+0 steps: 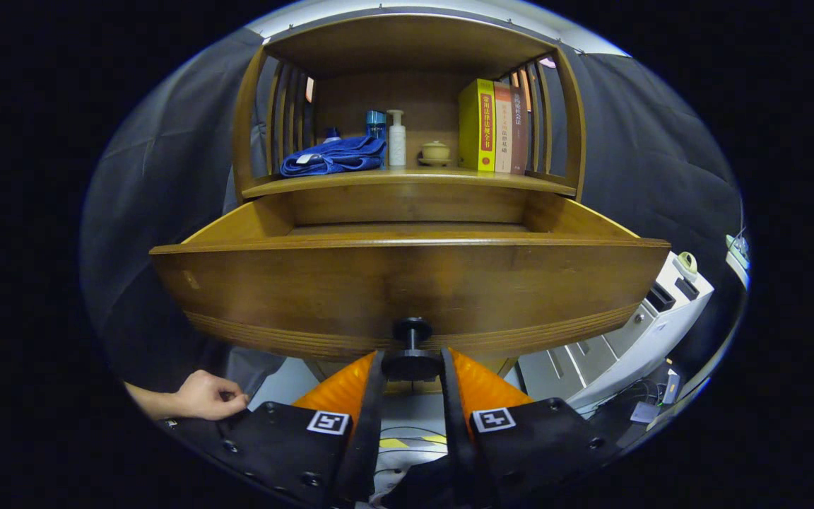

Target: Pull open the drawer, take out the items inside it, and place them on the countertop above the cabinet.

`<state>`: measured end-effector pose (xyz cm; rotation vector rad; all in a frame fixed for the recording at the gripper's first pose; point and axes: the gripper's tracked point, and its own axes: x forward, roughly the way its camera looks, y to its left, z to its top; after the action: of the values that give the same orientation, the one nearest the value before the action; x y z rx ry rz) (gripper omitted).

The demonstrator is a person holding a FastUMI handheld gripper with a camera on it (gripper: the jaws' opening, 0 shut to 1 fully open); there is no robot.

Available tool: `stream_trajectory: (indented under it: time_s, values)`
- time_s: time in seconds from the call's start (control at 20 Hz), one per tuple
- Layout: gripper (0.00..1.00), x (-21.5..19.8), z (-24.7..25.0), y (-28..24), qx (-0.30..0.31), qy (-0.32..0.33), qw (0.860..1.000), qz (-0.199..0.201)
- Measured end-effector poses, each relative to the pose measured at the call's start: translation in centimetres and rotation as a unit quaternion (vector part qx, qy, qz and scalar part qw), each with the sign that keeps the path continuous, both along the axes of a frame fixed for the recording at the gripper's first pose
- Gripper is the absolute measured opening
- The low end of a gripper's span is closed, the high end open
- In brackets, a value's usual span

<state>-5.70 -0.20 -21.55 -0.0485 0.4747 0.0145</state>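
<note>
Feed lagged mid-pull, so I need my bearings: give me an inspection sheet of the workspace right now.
Surface: countertop above the drawer, already crowded.
Job's things: drawer pulled open; its inside is hidden behind the front panel.
Clutter: blue cloth, pump bottle, small lidded bowl, upright books on the countertop.
Grippers: claw shut on the drawer knob, both fingers pressing it.
Cables: loose cables on the floor below the white unit.
Surroundings: white unit beside the cabinet; a person's hand below the drawer.
</note>
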Motion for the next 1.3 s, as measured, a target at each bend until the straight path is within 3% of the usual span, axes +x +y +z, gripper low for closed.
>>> stream_trajectory:
  time_s: [0.15,0.45,0.7,0.75,0.9,1.15,1.3]
  values:
    - [0.53,-0.5,0.8,0.1,0.006,-0.005,1.000,-0.003]
    - [0.78,-1.8,8.7,1.5,-0.008,-0.057,0.998,0.036]
    - [1.00,2.8,16.1,0.5,-0.020,-0.067,0.996,0.053]
    - [1.00,4.2,16.7,0.2,-0.027,-0.058,0.996,0.056]
    - [1.00,8.4,15.7,0.8,-0.030,-0.007,0.997,0.074]
    - [0.99,13.8,11.3,0.0,-0.045,0.094,0.992,0.068]
    - [0.99,15.7,8.5,0.1,-0.011,0.152,0.987,0.056]
